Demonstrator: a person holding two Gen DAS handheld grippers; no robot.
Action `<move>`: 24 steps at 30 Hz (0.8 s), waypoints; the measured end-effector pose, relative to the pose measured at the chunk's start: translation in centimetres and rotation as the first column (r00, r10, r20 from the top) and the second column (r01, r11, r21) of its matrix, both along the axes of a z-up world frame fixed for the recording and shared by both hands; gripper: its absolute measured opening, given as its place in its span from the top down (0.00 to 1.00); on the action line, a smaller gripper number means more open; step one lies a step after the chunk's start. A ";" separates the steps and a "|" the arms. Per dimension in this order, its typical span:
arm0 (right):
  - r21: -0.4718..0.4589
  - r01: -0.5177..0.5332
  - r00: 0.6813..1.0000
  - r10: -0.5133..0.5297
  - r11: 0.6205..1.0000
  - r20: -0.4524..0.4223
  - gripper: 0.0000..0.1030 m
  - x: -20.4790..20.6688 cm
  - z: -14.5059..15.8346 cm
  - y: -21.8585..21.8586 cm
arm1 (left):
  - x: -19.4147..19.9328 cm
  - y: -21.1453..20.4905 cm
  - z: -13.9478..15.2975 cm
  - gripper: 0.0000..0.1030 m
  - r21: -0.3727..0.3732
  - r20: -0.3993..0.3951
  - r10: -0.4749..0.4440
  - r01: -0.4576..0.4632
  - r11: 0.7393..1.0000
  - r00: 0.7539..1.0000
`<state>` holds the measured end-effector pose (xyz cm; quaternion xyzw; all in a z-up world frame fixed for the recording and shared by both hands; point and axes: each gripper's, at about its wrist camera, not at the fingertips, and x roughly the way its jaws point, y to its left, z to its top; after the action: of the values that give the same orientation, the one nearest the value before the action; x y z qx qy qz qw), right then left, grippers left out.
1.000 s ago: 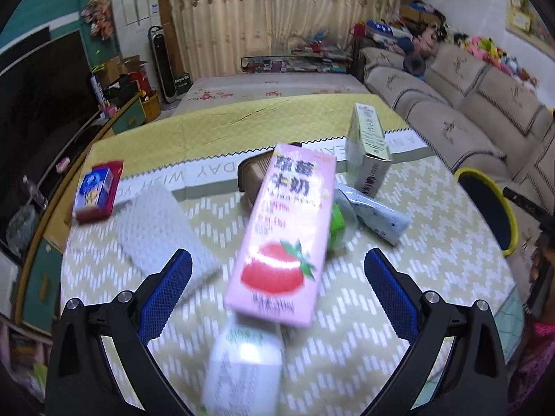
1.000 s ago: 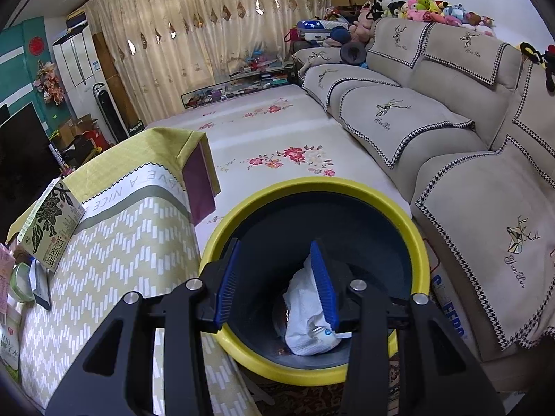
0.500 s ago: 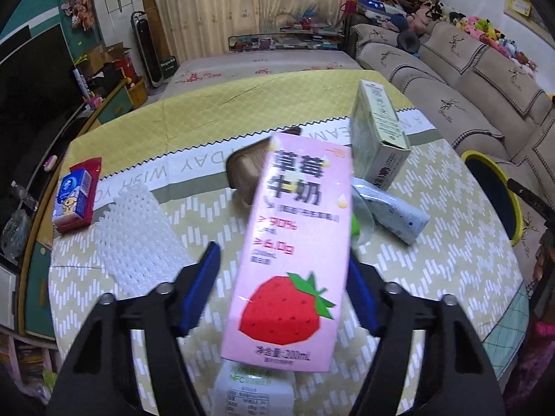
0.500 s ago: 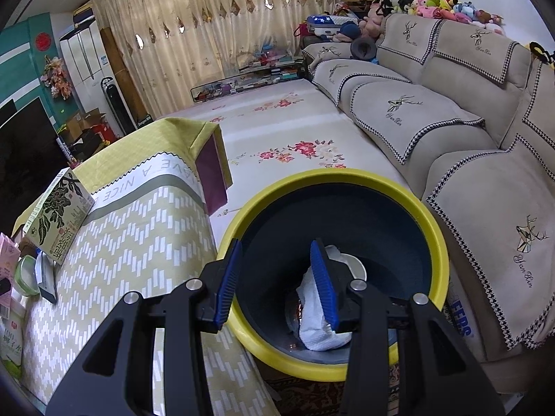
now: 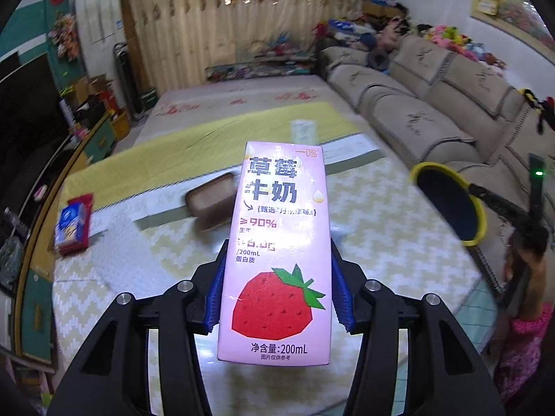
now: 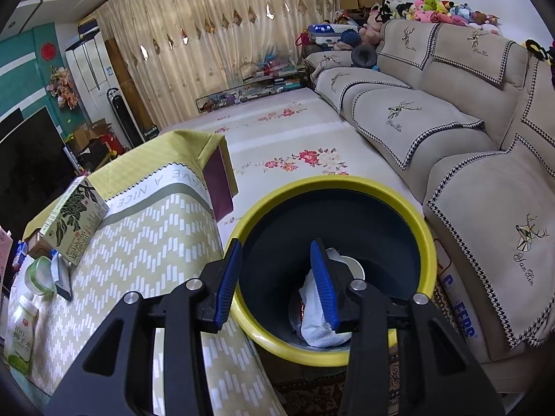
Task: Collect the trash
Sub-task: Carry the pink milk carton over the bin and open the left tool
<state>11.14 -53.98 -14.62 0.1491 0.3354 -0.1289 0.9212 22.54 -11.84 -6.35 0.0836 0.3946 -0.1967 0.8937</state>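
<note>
My left gripper is shut on a pink strawberry milk carton and holds it upright above the table. The yellow-rimmed dark trash bin stands off the table's right edge. In the right wrist view my right gripper is open and empty above the bin. White crumpled paper lies inside the bin.
On the table lie a brown tray, a red and blue snack pack, a leaf-print box, a green-lidded cup and a white bottle. A beige sofa runs along the right.
My left gripper has shut on the pink carton and lifted it off the table. My right gripper has stayed open and drifted slightly left over the bin.
</note>
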 end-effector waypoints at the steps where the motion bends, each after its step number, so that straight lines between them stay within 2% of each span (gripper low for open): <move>1: 0.000 0.004 1.000 -0.004 1.000 0.007 0.62 -0.5 0.2 -0.2 | -0.5 -0.9 0.3 0.51 -0.003 0.007 -0.019 0.019 1.000 1.000; 6: -0.008 0.035 0.999 -0.035 0.999 0.026 0.62 -2.5 0.6 -1.2 | -2.4 -7.0 1.0 0.51 -0.035 0.013 -0.158 0.158 0.987 0.987; 14: 0.022 0.115 0.992 -0.116 0.993 0.045 0.62 -6.5 0.3 -5.3 | -2.6 -18.2 0.6 0.50 -0.045 -0.012 -0.337 0.336 0.941 0.942; 20: 0.039 0.163 0.985 -0.165 0.986 0.043 0.62 -8.4 -0.4 -7.7 | -0.6 -25.3 -1.3 0.50 -0.027 -0.050 -0.386 0.385 0.922 0.921; 24: 0.036 0.179 0.983 -0.180 0.983 0.044 0.62 -9.0 -0.6 -8.9 | 1.3 -30.1 -3.6 0.50 -0.012 -0.089 -0.402 0.402 0.915 0.911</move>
<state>2.12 -62.86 -15.22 0.1966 0.3009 -0.2023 0.9110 23.82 -41.90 -9.99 0.1570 0.4094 -0.3785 0.8152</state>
